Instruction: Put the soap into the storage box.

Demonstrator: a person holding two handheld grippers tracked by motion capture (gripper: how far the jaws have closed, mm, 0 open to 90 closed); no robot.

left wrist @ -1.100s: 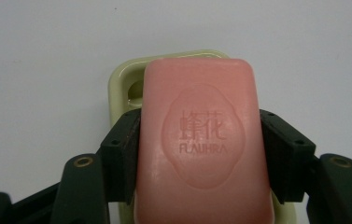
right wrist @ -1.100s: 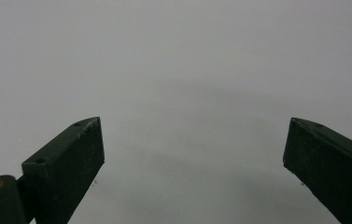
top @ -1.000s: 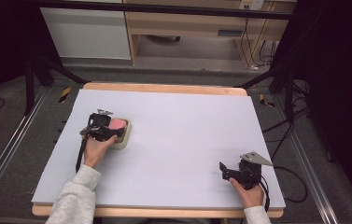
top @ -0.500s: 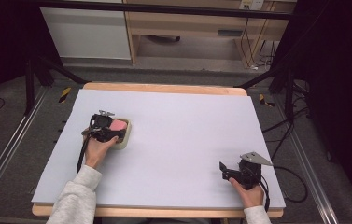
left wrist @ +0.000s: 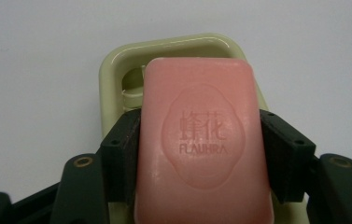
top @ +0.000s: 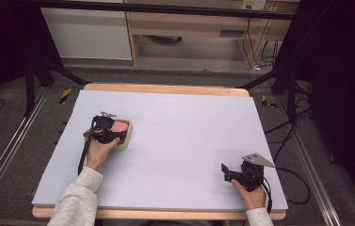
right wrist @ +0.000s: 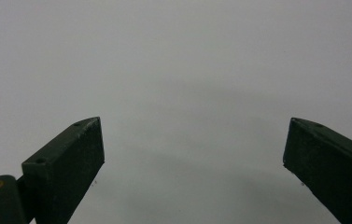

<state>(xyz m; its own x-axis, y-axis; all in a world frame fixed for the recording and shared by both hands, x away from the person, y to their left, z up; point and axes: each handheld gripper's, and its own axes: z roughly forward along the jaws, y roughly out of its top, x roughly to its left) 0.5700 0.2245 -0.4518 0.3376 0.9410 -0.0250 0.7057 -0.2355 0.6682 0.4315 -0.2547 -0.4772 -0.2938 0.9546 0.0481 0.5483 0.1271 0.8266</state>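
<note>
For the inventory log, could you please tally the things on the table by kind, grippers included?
Pink soap bar: 1, clamped between the left gripper's jaws
Pale green soap dish: 1, under the bar
Handheld grippers: 2, the left gripper at the dish and the right gripper with its jaws apart above bare table
Total: 4

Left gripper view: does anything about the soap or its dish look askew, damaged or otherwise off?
Nothing stands out. The pink soap bar is whole, its stamp crisp, held squarely at both long sides by the left gripper over the pale green dish. The dish looks intact and sits flat on the table. The right gripper rests open over bare surface.
</note>
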